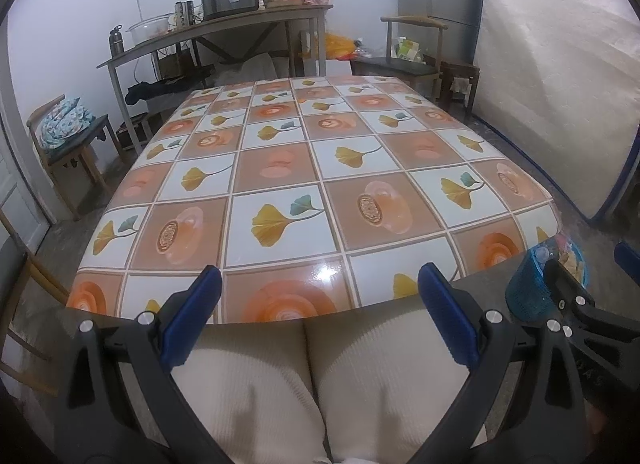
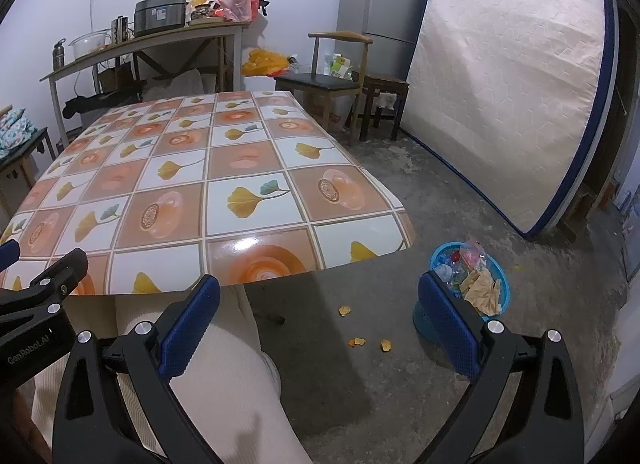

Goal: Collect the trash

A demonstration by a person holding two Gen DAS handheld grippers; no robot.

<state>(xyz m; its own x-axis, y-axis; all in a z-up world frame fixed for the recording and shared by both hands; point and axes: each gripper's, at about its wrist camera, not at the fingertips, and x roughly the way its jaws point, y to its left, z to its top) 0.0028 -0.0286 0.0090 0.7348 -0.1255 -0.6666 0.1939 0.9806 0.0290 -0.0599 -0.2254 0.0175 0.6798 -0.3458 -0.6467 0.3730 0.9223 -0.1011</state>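
A blue trash basket (image 2: 496, 296) stands on the floor to the right of the table, filled with crumpled paper and wrappers; it also shows in the left wrist view (image 1: 528, 296). A few yellow scraps (image 2: 345, 309) lie on the floor beside it. My left gripper (image 1: 320, 292) is open and empty, held over my lap at the near edge of the table (image 1: 280, 168). My right gripper (image 2: 320, 304) is open and empty, over the floor past the table's near right corner (image 2: 400, 232), left of the basket. The right gripper's fingers (image 1: 568, 288) show in the left wrist view.
The table carries a flowered orange and white oilcloth. A side table (image 2: 160, 40) with a cooker, bowl and bags stands by the far wall. A chair (image 2: 320, 84), a stool (image 2: 380, 84), a fridge (image 2: 380, 4) and a leaning mattress (image 2: 508, 84) stand at the right. Another chair (image 1: 68, 144) is at the left.
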